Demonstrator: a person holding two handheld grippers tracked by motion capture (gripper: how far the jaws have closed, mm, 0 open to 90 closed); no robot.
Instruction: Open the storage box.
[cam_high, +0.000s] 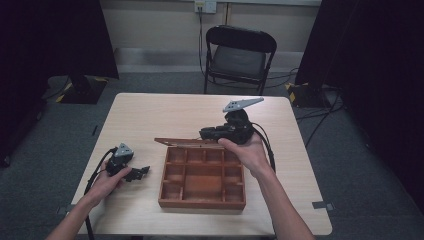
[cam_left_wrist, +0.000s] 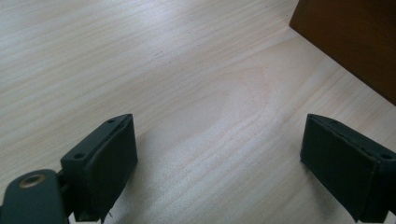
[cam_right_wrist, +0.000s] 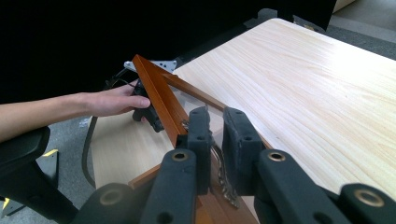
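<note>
R tongs (cam_right_wrist: 217, 140) pinch lid (cam_right_wrist: 159, 98) of wooden box (cam_high: 202, 177); L tongs (cam_left_wrist: 219, 163) wide open, empty.

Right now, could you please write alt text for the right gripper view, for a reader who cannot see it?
The right gripper pinches the glass-paned lid of a wooden box, holding it raised over a pale wooden table. Beyond the lid, the person's other hand holds the left gripper.
</note>
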